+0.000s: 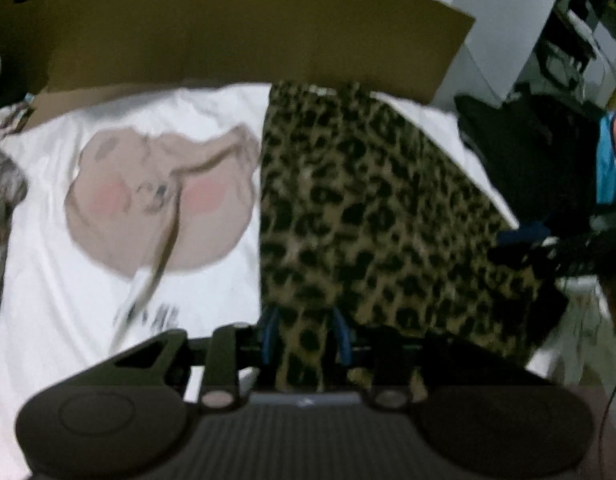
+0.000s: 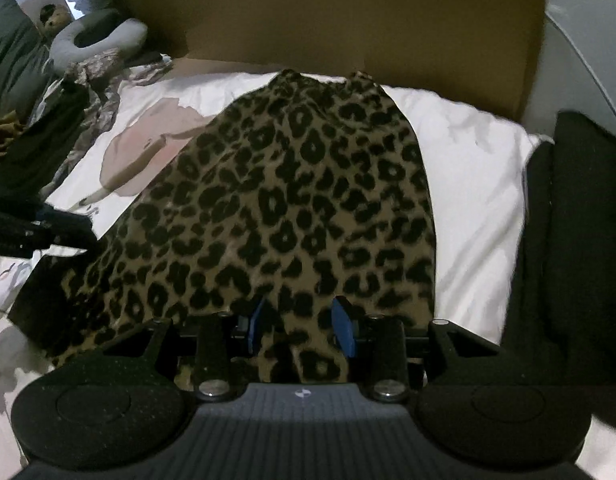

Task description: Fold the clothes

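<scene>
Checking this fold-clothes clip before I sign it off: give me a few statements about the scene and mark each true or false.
1. Both grippers have the leopard-print garment between their jaws. True: the left gripper and the right gripper each pinch its near edge.
2. The garment lies on bare wood. False: it lies on a white cloth printed with a cartoon face.
3. A cardboard sheet stands behind the garment. True.
4. The garment is plain black. False: it is tan with dark spots.
5. The right gripper's pads are red. False: they are blue.
</scene>
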### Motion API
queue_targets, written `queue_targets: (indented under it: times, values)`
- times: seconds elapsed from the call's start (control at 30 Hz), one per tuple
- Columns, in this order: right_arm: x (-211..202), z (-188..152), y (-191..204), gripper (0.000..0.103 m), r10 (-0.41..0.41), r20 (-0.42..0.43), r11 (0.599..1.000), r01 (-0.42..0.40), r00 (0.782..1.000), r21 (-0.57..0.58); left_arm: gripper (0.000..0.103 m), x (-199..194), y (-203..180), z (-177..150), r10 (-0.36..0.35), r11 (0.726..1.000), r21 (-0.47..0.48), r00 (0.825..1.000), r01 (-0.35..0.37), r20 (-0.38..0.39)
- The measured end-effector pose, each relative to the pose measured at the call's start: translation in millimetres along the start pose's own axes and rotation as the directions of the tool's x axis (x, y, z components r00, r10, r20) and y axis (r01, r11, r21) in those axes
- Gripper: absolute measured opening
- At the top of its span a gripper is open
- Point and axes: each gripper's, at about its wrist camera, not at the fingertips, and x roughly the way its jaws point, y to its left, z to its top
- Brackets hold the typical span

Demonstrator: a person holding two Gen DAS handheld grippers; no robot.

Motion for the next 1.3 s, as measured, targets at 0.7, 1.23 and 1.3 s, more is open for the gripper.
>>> queue_targets:
  times: [0.7, 1.23, 1.3]
  values:
    - [43.1, 20.3, -27.0, 0.036, -0.126, -0.010, 0.988, 0.125, 0.992, -0.093, 0.017, 76.2, -2.8, 38.7, 0.073, 0.997, -0.011, 0.997, -0.073, -0.008]
    - [-3.0, 14.0, -49.5, 0.035, -0.154, 0.021, 0.987, 0.153, 0.988, 0.052, 0.022, 8.2, 18.9, 12.2, 0.146, 0.986, -0.067, 0.986, -0.151, -0.076]
    - [-11.1, 12.1, -48.5, 0.035, -0.148, 0.008, 0.988, 0.147, 0.989, 0.054, 0.026, -4.3, 16.8, 10.0, 0.146, 0.983, -0.100, 0.987, -0.152, -0.065]
